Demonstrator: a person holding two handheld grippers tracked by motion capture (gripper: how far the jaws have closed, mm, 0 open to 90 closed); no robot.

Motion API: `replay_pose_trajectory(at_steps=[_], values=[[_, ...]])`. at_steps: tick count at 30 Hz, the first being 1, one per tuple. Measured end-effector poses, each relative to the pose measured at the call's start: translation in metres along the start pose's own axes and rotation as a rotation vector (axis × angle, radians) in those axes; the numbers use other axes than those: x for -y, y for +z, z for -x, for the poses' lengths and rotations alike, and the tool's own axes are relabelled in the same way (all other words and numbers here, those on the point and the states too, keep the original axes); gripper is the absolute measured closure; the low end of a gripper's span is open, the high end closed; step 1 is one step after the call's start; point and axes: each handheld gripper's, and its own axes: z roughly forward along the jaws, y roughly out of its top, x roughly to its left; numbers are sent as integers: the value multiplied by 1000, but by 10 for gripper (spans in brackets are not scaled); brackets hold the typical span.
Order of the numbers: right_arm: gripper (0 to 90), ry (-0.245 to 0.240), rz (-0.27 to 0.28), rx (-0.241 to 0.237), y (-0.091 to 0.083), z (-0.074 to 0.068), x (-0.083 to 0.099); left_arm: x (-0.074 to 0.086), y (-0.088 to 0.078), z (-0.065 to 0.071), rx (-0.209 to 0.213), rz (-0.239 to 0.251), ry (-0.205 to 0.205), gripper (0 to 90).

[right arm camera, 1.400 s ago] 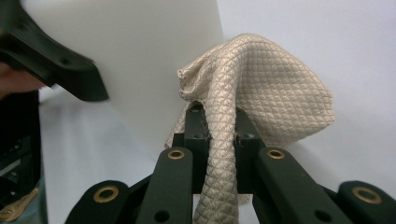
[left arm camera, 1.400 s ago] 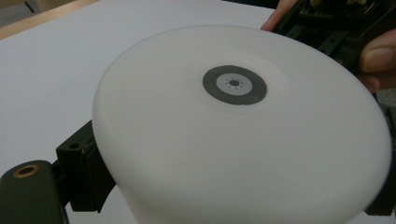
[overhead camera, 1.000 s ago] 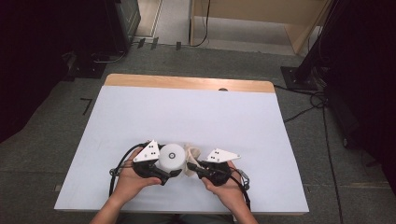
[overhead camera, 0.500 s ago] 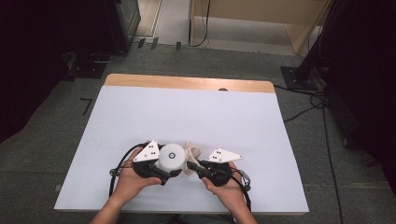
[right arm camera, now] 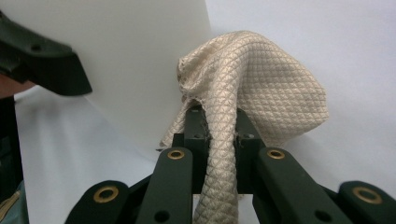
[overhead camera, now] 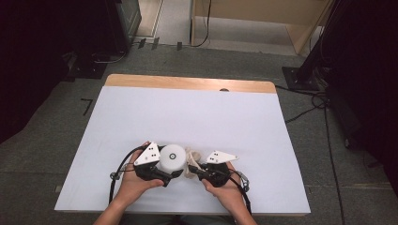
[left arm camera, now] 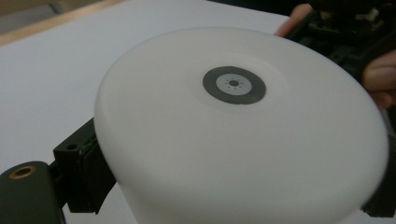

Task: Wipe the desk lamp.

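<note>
White plastic container wiped with cloth, mid-task.
Left gripper (overhead camera: 168, 174) clamps the white container (overhead camera: 172, 157) near the table's (overhead camera: 141, 112) 6 o'clock edge, jaws closed on its side wall. Beige quilted cloth (right arm camera: 252, 84) presses against the container's 3 o'clock side; right gripper (right arm camera: 217, 126), at the cloth's 4 o'clock, pinches it nearly shut. Judged: wiping underway, remaining wall still to cover.

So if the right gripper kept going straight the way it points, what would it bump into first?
Probably the white cylinder. The right gripper is shut on the beige cloth, whose bunched end sits ahead of its jaws against the cylinder's side. So the cloth would press in first, then the cylinder, though depth is hard to judge.
</note>
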Motion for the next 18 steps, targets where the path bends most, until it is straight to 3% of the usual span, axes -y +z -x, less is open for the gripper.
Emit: replay_pose_trajectory(at_steps=[3,8,18], values=[[810,2,3,3,-1,1,0,-1,0,0,-3,-6,-24,0],[810,0,7,9,-2,2,0,-2,-1,2,-15,-17,-50,0],[810,0,2,10,-1,2,0,-13,4,28,-178,-48,-111,0]])
